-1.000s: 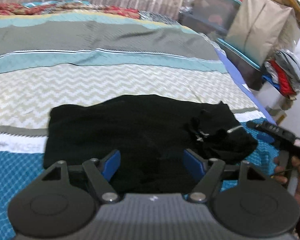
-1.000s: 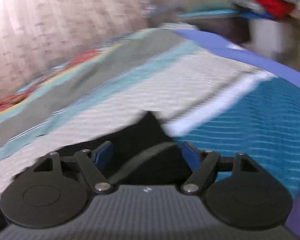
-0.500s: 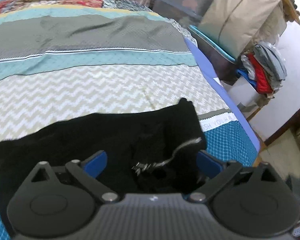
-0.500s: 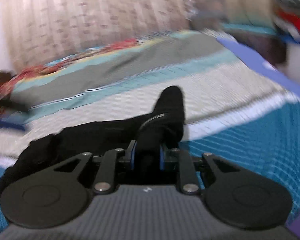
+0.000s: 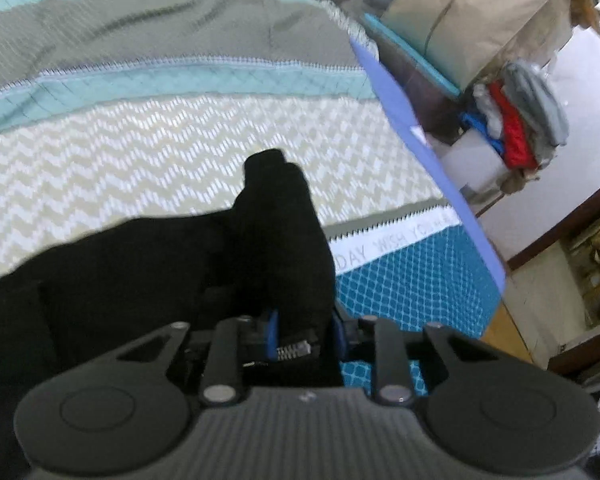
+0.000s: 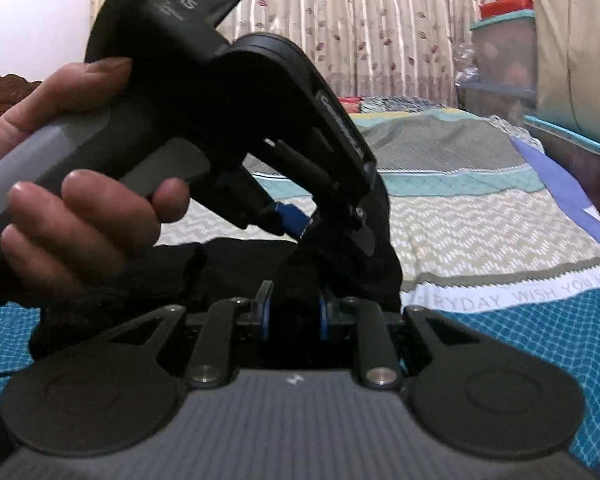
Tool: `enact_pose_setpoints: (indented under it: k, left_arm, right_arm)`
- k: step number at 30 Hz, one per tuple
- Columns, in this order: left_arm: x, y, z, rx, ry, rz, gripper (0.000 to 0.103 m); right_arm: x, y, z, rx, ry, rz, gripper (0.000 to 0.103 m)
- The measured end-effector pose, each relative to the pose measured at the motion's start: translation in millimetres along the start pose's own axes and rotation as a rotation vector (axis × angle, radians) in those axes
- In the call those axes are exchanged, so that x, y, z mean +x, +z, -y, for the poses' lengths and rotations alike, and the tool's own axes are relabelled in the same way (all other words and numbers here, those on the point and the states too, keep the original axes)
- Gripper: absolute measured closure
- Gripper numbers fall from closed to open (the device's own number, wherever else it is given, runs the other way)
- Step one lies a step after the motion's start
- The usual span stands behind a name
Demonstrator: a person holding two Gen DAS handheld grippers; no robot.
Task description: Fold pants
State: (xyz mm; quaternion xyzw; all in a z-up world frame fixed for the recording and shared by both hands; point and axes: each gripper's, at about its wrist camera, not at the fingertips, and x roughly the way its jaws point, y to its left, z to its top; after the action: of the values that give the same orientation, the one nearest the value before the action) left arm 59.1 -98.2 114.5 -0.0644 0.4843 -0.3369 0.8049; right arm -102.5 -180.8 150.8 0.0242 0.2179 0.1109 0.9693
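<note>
With black cloth bunched right at both sets of pads, I have the pants (image 5: pixel 147 280) pinched at their right-hand end, near the bed's right edge. My left gripper (image 5: pixel 304 338) has just been closing and now stands nearly shut on a thick fold, a bit of zipper showing between its blue pads. My right gripper (image 6: pixel 292 316) is likewise narrowed onto the fabric, just beside the left one; in its view my left hand (image 6: pixel 71 204) and that tool fill the near left, both clamps meeting on the same bunch. From these grips the garment runs away to my left across the bedspread (image 5: pixel 179 152), its long axis lying crosswise to the way I point, the far end resting flat on the chevron band. I judge the coming fold will carry this end leftward over the rest. Beyond the bed edge sit storage boxes (image 6: pixel 504 56) and curtains (image 6: pixel 380 20).
</note>
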Motion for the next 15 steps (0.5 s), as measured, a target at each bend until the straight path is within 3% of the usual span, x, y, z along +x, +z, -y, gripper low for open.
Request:
enact_pose_setpoints:
  k: [7,10,15]
  left_arm:
    - [-93.4,-14.2,-60.5,-0.066,0.001,0.14,0.08]
    - [-118.2,-30.5,-97.2,-0.121,0.048,0.176,0.08]
    - [-131.0,-67.1,-169.4,-0.306,0.109,0.195,0.08]
  right_arm:
    - [0.6,25.8,-58.0,-0.097,0.168,0.053,0.079]
    - [17.4,32.5,-91.7,-0.15,0.238,0.022,0.079]
    - [56.8,27.4,-138.7,-0.213,0.334,-0.083,0.079]
